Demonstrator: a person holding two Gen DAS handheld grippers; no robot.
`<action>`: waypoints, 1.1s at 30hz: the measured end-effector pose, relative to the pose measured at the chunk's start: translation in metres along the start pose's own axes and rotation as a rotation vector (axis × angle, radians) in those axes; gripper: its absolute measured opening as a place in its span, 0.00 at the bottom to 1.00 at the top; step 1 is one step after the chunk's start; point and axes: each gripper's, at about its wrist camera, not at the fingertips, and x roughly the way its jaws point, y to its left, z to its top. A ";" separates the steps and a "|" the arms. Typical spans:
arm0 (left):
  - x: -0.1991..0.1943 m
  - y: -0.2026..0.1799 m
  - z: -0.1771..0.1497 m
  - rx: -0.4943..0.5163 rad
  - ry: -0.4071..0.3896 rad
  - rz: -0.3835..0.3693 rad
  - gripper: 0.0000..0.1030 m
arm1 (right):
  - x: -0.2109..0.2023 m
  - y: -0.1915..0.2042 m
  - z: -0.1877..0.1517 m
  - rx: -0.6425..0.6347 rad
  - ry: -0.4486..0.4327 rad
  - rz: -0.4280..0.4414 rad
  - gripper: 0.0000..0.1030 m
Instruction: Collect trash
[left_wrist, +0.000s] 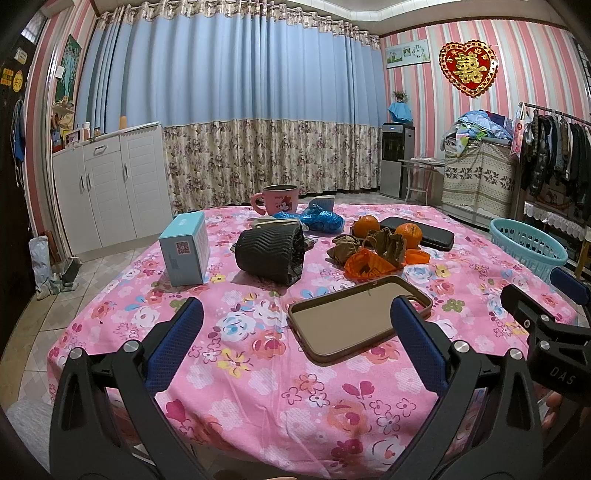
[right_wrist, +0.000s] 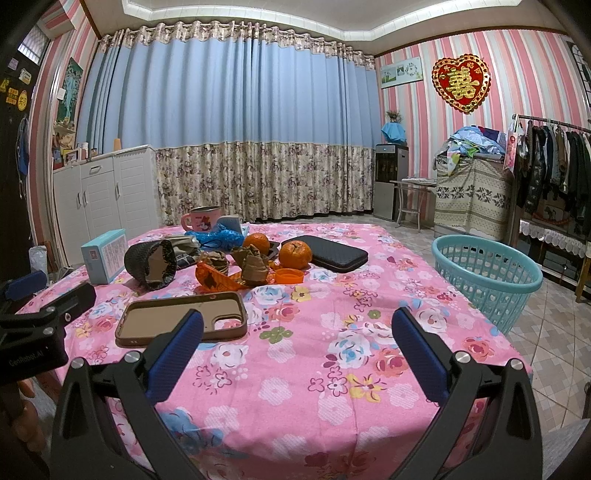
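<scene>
Left gripper (left_wrist: 297, 317): jaws spread wide, nothing between them, hanging over the near edge of the desk (left_wrist: 258, 387).
Right gripper (right_wrist: 297, 325): jaws equally wide apart and empty, over the near edge toward the right corner.
Left wrist view only: the tall face of the light blue box (left_wrist: 185, 249) with its printed code, near the left edge; the ribbed side of the black roll (left_wrist: 271, 251).
Right wrist view only: the whole turquoise basket (right_wrist: 487, 273) on the floor just off the desk's right edge; the open end of the black roll.
Both views: each gripper shows at the other's frame margin, with part of a hand below it.
Trash: crumpled brown paper wads (right_wrist: 253, 264), an orange wrapper (right_wrist: 218, 278) and an orange cap (right_wrist: 290, 275), bunched mid-desk; a crumpled blue plastic bag (left_wrist: 321, 219) lies toward the far edge.
Among the trash: two oranges (right_wrist: 294, 254), touching the paper, beside a black case (right_wrist: 328, 253).
Near edge: a brown phone case (left_wrist: 354, 319), lying flat, inner side up.
Far edge: a pink mug (left_wrist: 277, 199), upright.
</scene>
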 end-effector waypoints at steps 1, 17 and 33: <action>0.000 0.000 0.000 0.000 0.000 -0.001 0.95 | 0.000 0.000 0.000 0.001 0.000 0.000 0.96; 0.029 0.006 0.043 -0.019 0.019 -0.009 0.95 | 0.026 -0.020 0.038 0.040 -0.011 -0.015 0.96; 0.123 0.020 0.096 0.047 0.124 -0.083 0.95 | 0.128 -0.022 0.110 0.031 0.099 0.039 0.96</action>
